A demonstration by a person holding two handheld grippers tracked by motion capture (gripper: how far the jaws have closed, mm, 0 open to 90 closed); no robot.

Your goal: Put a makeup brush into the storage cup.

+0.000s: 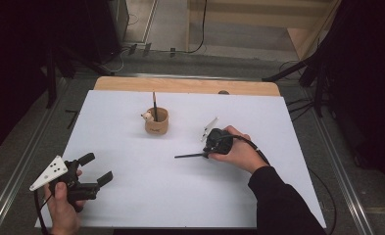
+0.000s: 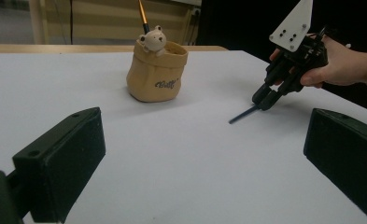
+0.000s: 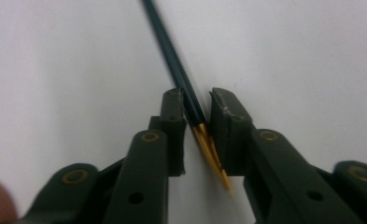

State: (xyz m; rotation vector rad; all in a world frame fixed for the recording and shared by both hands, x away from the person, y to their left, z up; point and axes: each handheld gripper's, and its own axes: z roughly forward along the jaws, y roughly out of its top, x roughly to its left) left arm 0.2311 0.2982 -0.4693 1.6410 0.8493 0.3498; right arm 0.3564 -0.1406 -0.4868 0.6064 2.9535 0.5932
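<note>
A thin dark paintbrush (image 1: 190,155) (image 2: 243,114) with a gold ferrule lies on the white table. My right gripper (image 1: 208,154) (image 3: 197,100) points down at it and is shut on the brush (image 3: 172,60) near the ferrule; the handle sticks out to the left in the high view. The left gripper view shows this gripper (image 2: 264,103) too. A tan bag-shaped cup (image 1: 156,122) (image 2: 157,70) with a small bear figure stands at the table's middle back, with another brush (image 1: 155,105) (image 2: 143,14) upright in it. My left gripper (image 1: 96,168) (image 2: 202,154) stands open at the front left, holding nothing.
A white sheet (image 1: 131,205) covers the table, with a wooden strip (image 1: 180,84) along its far edge. Dark stands and cables lie on the floor beyond. Bare white surface stretches between the cup and my left gripper.
</note>
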